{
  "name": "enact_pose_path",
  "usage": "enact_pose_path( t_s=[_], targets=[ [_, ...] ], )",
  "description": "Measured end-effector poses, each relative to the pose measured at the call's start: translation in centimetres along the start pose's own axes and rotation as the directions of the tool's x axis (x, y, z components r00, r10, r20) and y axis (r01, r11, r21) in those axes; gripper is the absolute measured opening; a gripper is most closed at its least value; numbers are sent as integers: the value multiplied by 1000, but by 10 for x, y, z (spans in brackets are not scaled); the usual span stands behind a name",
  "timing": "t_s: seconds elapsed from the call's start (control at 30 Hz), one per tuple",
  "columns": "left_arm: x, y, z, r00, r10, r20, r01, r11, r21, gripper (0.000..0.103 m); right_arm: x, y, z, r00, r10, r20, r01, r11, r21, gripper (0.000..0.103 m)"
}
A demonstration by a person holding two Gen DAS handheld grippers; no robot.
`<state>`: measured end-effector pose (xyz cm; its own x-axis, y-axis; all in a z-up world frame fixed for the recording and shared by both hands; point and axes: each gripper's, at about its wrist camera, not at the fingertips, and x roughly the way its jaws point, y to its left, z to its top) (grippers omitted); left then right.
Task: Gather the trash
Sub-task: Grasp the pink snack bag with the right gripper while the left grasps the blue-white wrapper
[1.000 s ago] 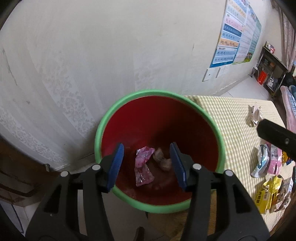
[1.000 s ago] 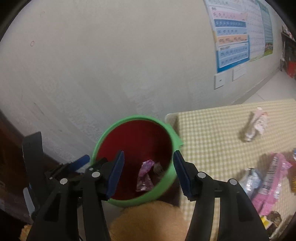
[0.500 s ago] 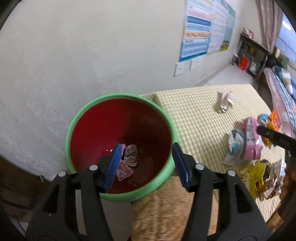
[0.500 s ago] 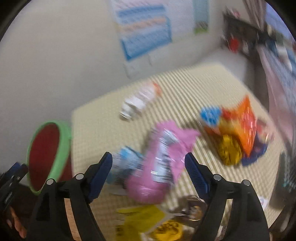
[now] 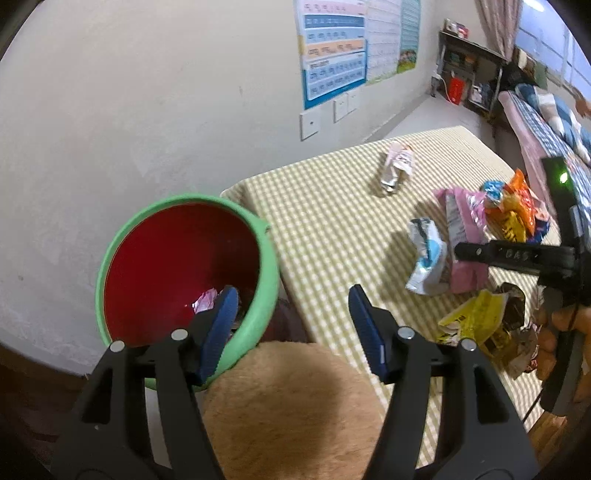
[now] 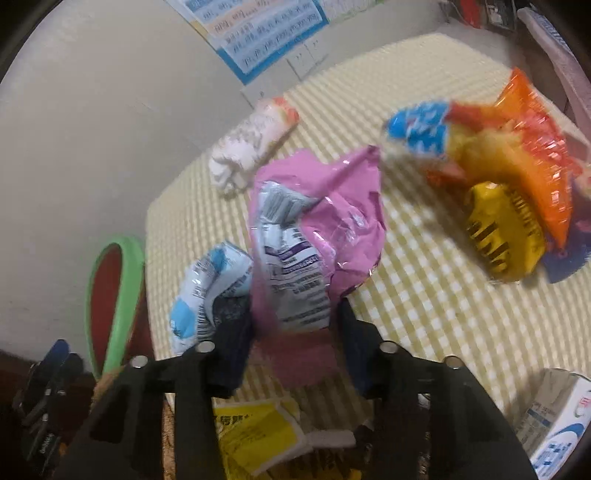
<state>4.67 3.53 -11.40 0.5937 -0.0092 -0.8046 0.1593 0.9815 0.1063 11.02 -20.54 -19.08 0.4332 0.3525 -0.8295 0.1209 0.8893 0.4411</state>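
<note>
Right tongs (image 6: 293, 347) now closing around pink wrapper (image 6: 317, 236)

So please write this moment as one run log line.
right gripper: closing around pink wrapper | left gripper: open, empty | bin: some trash inside

A lived-in room of a home, by the look of it: a table under a yellow checked cloth (image 5: 332, 206) pushed against a plain pale wall (image 5: 147, 110), with a school-style chart poster (image 5: 340, 48) and switch plates (image 5: 309, 124) above. Far right, a cluttered dark shelf unit (image 5: 469, 77), a pink curtain (image 5: 498, 26) and a bed with checked bedding (image 5: 546, 129). Near left beside the table, a green-rimmed red bin (image 5: 184, 273); snack wrappers (image 6: 314, 229) strewn over the cloth.
</note>
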Motion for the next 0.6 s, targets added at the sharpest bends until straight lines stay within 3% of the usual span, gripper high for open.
enact_pose_path(
  t_s=[0.2, 0.3, 0.6],
  targets=[
    [9, -32, 10, 999, -44, -5, 44, 998, 48, 60, -62, 2, -17, 986, 25, 166, -23, 1000, -17, 41],
    [27, -53, 19, 996, -79, -40, 82, 995, 65, 60, -80, -4, -33, 978, 27, 207, -25, 1000, -11, 42],
    [79, -89, 35, 986, -107, -130, 116, 991, 63, 60, -95, -23, -50, 972, 20, 235, -29, 999, 34, 43]
  ],
)
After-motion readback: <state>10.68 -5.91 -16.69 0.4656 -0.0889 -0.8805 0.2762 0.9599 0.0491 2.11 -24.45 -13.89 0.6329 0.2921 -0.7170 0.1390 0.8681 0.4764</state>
